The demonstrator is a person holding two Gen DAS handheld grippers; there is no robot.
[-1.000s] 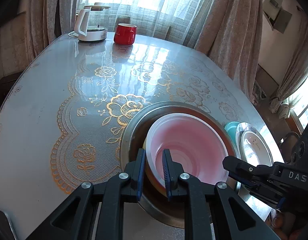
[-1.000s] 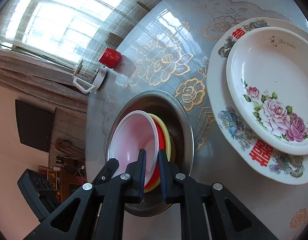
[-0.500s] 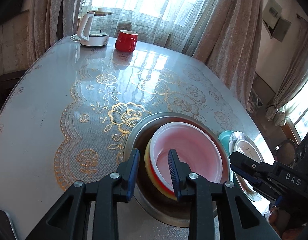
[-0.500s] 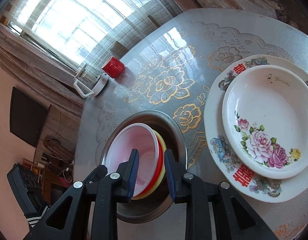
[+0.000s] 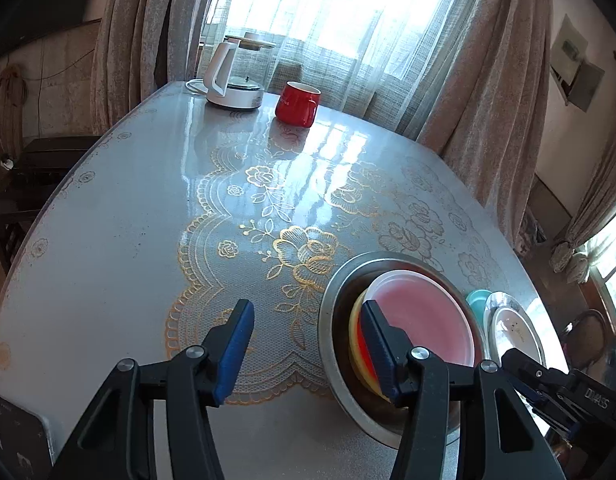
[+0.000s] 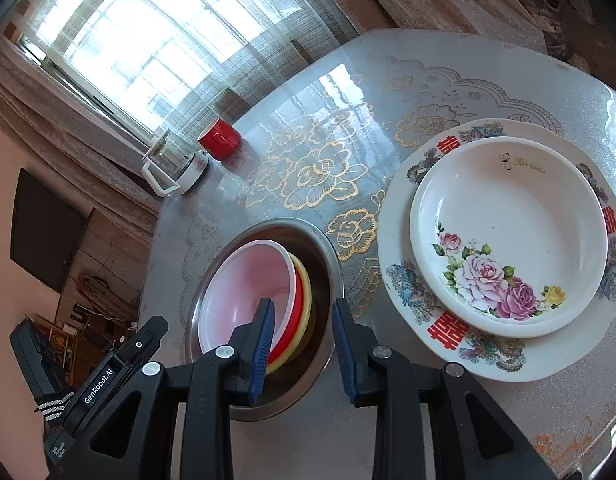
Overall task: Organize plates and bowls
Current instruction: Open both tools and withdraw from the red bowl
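Evidently the nesting step is finished — the pink bowl (image 6: pixel 244 280) sits inside the steel basin (image 6: pixel 328 264), and both the left gripper (image 5: pixel 308 352) and right gripper (image 6: pixel 302 344) are spread, holding nothing. Next, probably, the teal dish (image 5: pixel 477 302) just beyond the basin.

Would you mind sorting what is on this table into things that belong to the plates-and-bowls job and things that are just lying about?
Belongs to the job:
- pink bowl, nested on a red bowl and a yellow bowl
- metal basin holding them
- rose plate on the big plate
- teal bowl

Just lying about:
- red mug
- kettle
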